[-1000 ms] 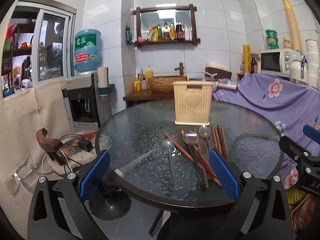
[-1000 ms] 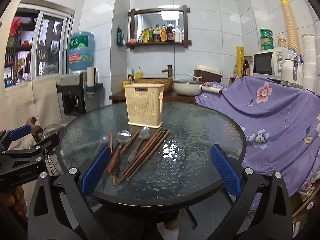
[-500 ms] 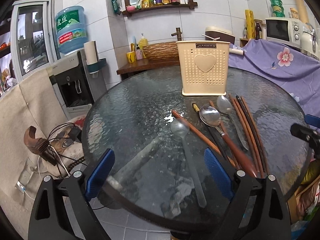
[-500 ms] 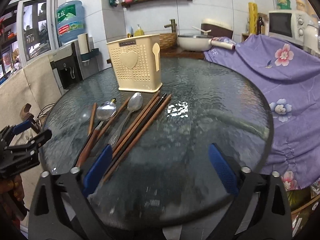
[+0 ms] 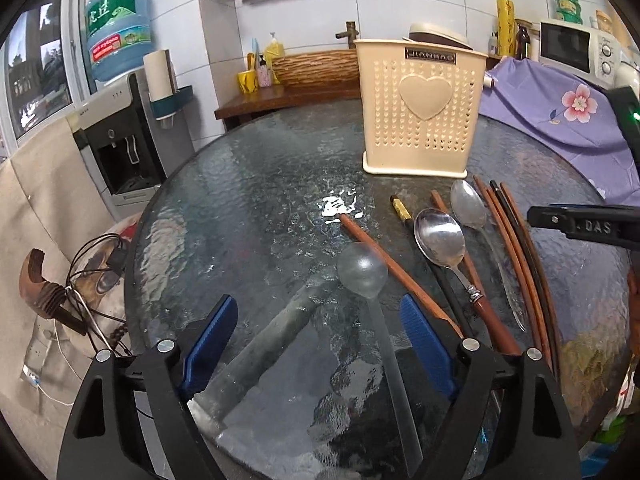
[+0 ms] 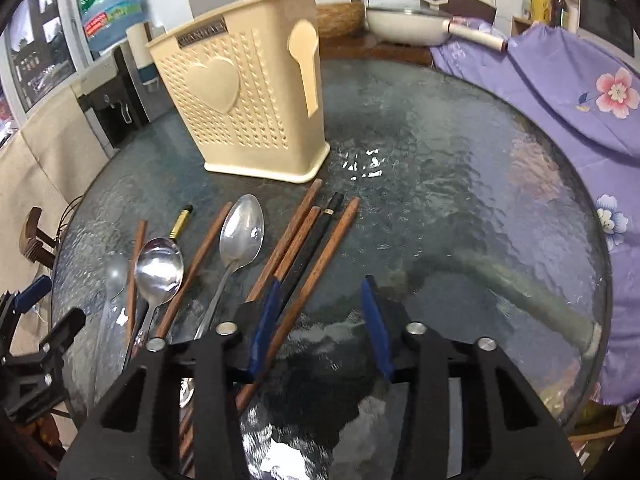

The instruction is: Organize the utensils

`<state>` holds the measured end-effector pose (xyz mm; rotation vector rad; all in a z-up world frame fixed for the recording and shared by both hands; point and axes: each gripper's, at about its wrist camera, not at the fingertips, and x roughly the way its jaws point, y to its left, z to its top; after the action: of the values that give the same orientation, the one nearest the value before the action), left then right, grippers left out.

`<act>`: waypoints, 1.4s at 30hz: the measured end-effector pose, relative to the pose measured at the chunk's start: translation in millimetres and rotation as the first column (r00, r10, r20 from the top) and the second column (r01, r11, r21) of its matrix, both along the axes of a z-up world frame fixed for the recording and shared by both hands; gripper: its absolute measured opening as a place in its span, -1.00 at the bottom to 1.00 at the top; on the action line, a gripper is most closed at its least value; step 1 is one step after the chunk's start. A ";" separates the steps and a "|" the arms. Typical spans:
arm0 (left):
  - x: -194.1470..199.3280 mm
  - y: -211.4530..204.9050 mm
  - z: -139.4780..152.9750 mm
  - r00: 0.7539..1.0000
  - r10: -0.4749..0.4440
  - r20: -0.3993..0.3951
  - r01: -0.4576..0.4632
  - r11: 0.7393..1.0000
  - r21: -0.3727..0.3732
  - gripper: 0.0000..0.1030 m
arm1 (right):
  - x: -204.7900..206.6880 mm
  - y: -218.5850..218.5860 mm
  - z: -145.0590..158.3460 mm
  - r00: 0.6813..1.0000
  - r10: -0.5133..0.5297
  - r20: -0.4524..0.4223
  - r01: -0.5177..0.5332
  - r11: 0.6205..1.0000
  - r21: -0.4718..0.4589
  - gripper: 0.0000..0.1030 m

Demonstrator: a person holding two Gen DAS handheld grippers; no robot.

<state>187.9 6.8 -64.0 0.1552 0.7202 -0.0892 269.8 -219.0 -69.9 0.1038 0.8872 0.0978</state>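
On near side of glass table, right gripper being closed around rightmost wooden chopstick, not yet pinched; judged light, stiff, slippery, best pinched mid-shaft. Left gripper being narrowed over clear spoon, untouched.

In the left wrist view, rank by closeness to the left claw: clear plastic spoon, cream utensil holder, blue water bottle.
1. Clear plastic spoon, its handle between the closing left claw pads, untouched.
2. Cream utensil holder, upright across the table, right of centre.
3. Blue water bottle, beyond the table, upper left.
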 end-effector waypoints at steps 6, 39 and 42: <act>5.3 -4.0 -5.7 1.000 -0.011 -0.018 0.011 1.000 0.012 0.58 | 14.0 1.7 -7.2 0.999 -0.011 -0.047 0.010 0.999 -0.032 -0.45; 54.9 -25.7 -19.3 0.995 0.004 -0.105 0.004 0.997 0.080 0.39 | 50.6 7.5 -10.0 0.988 0.111 -0.112 -0.124 0.985 -0.122 -0.78; 59.5 -23.8 -18.2 0.992 -0.006 -0.129 0.012 0.999 0.051 0.24 | 53.3 9.1 -10.1 0.987 0.110 -0.118 -0.124 0.985 -0.120 -0.78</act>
<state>247.3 -17.0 -82.2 0.2039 0.8506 -0.0896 323.1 -210.0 -79.9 -0.0627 1.0087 0.1458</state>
